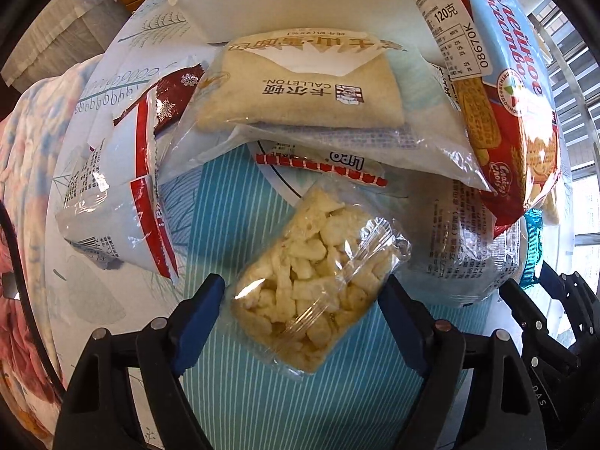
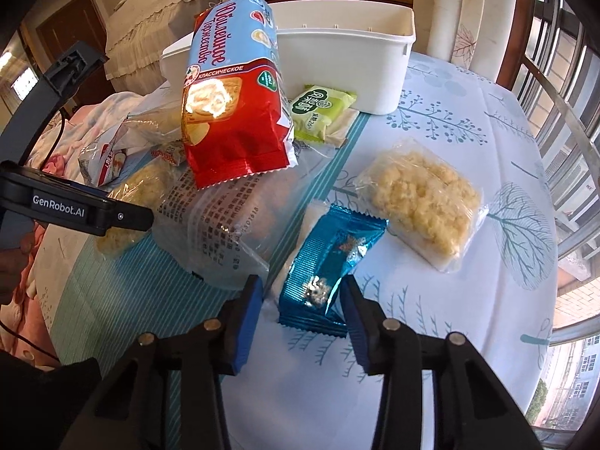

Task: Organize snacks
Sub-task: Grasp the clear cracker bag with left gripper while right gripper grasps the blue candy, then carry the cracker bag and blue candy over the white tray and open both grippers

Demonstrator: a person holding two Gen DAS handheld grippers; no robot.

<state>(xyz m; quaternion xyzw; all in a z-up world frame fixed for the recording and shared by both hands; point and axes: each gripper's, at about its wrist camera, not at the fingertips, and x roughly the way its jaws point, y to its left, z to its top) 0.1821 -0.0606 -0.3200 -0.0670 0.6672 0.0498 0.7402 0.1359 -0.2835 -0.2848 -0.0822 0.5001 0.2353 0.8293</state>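
Pointing straight down, my left gripper [image 1: 302, 285] straddles a clear packet of pale puffed snack [image 1: 311, 285] that lies on the striped tablecloth [image 1: 243, 393]. Its blue pads stand just beside the packet's sides and I see no squeeze. My right gripper [image 2: 300, 283] is over a blue foil packet [image 2: 330, 266] resting on a white packet. The right pad is at the foil's edge, while a gap shows at the left pad. A white bin [image 2: 375, 56] stands at the back of the table.
A red and blue biscuit pack [image 2: 232, 112] leans on a large clear printed bag [image 2: 217, 225]. A green packet [image 2: 322, 112] and a clear packet of yellow crumbly snack [image 2: 420, 202] lie nearby. A bread pack [image 1: 300, 90] and a red-trimmed packet [image 1: 123, 202] crowd the left gripper.
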